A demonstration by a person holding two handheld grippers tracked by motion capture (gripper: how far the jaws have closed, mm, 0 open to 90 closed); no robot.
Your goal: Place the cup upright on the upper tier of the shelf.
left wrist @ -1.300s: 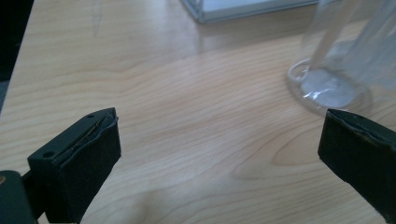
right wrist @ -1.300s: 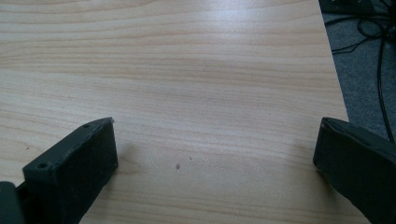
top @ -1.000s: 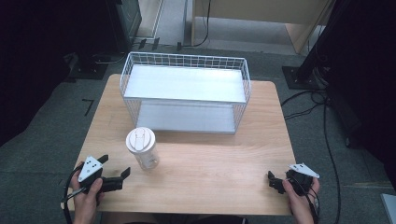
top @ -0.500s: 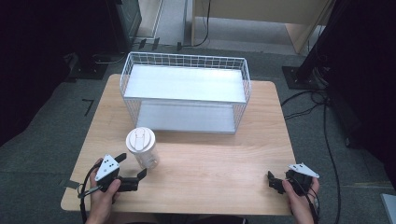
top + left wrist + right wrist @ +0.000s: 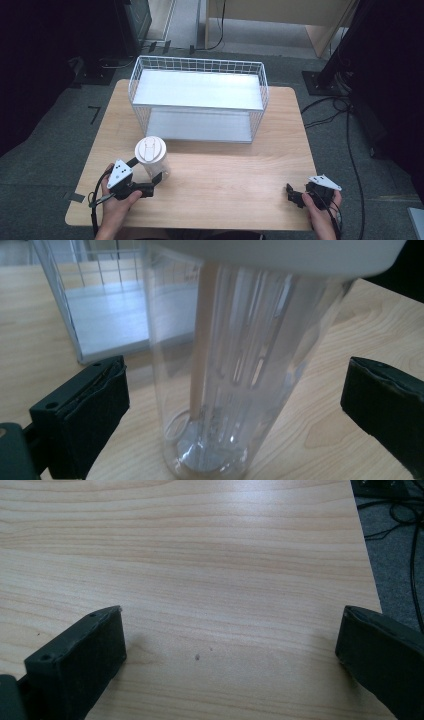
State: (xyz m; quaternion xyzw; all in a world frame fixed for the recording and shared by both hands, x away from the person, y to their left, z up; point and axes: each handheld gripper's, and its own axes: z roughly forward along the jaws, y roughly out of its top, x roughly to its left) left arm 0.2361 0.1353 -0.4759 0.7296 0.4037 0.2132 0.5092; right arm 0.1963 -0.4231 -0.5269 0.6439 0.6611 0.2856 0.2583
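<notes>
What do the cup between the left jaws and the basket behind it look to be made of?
The cup looks like clear, glossy plastic, possibly glass: the table grain shows through its wall. Its lid is opaque white, likely plastic. The basket is white-coated wire mesh, seemingly metal, with flat matte white shelves.

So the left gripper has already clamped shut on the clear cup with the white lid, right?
Not quite. The left gripper is open: in the left gripper view its jaws stand apart on either side of the clear cup without touching it. The white lid is right.
</notes>
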